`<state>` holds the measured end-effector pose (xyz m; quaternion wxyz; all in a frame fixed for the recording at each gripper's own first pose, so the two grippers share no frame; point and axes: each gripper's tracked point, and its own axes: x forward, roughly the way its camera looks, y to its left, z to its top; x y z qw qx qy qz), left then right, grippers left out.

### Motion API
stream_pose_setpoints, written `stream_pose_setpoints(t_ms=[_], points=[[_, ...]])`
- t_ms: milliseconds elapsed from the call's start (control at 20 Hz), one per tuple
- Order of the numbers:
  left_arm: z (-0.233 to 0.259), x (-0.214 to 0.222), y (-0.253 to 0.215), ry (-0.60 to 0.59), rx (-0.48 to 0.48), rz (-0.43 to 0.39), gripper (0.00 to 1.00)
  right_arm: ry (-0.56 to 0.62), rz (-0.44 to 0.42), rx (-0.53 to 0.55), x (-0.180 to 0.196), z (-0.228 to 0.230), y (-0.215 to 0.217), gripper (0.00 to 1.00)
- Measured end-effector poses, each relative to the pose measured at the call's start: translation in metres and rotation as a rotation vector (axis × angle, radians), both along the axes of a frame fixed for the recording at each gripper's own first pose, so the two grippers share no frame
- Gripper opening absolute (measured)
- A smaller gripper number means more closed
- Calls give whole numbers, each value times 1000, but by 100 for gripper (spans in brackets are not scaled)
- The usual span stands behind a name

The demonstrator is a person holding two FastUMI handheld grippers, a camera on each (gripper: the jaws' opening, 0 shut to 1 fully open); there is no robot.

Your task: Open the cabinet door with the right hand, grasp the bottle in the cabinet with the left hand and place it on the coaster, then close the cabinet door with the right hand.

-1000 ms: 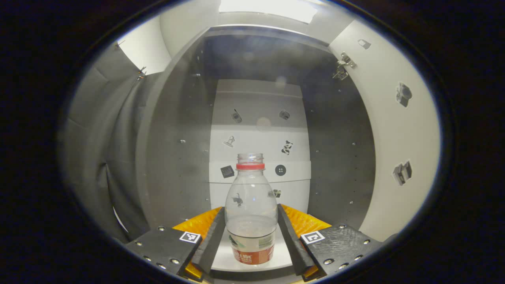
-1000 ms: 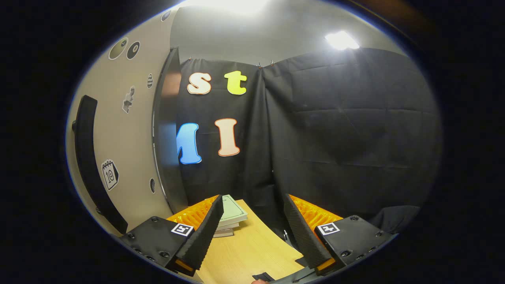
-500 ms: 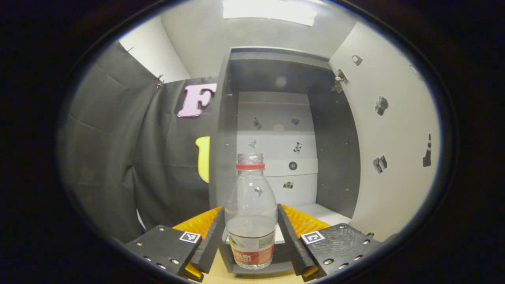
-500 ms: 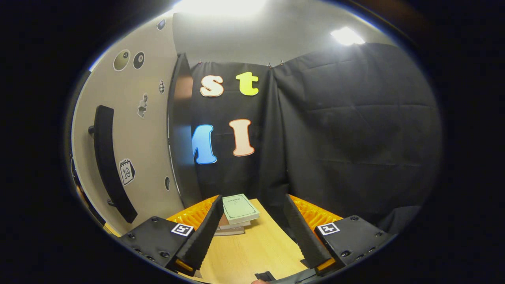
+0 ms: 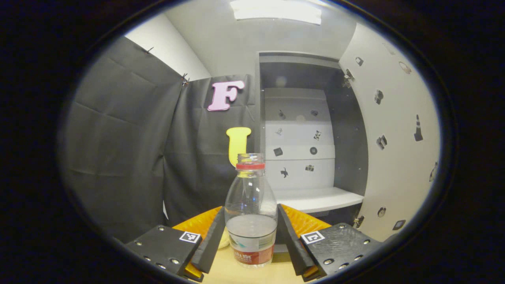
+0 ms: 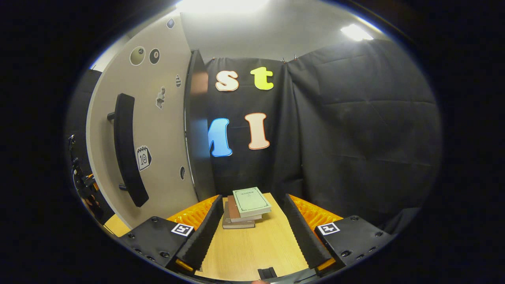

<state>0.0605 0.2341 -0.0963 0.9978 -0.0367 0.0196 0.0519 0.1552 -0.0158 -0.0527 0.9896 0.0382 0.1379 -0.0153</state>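
— Black cloth behind, cabinet [image 5: 311, 157] open: where's the bottle [image 5: 250, 213]?
— Outside it, over the worktop [image 5: 236, 272], pinched upright between the left gripper [image 5: 250, 236] fingers, likely to keep the water in.
— Right gripper [image 6: 250, 232]?
— Fingers wide, idle beside the door [image 6: 158, 130], probably waiting to close it.

**Hidden / unclear parts**

Bottle [image 5: 250, 221] base sits at the left gripper view's lower edge; contact with the table [image 5: 232, 272] can't be told. A pale object [image 5: 224, 240] behind the left finger is mostly hidden. Cabinet door [image 6: 158, 138] stickers too small to read. Dark item [image 6: 267, 272] cut off below.
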Motion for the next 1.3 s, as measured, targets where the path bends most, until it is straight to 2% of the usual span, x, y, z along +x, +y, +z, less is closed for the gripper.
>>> stream_pose_setpoints(t_ms=[200, 750, 800, 950, 1000, 1050, 1100, 1150, 1200, 1300], points=[[-26, -25, 3, 12, 38, 12, 75, 10, 34, 9, -2, -8, 9, 98], [-126, -78, 4, 86, 10, 37, 77, 44, 55, 37, -14, -39, 14, 98], [-133, -81, 4, 93, 10, 41, 77, 51, 60, 34, -15, -42, 15, 100], [-152, -88, 3, 92, 14, 50, 75, 63, 67, 7, -19, -45, 16, 98], [-159, -90, 1, 88, 24, 51, 75, 64, 68, -4, -21, -45, 17, 93], [-166, -91, -1, 86, 29, 50, 75, 64, 74, -13, -22, -45, 19, 93], [-175, -92, -4, 93, 32, 49, 75, 60, 83, -25, -23, -44, 22, 98], [-184, -93, -5, 103, 33, 53, 77, 60, 93, -40, -24, -44, 24, 93], [-194, -95, -5, 111, 35, 57, 75, 62, 101, -60, -25, -45, 26, 98], [-207, -100, -6, 120, 40, 67, 75, 68, 119, -82, -27, -46, 31, 98]])
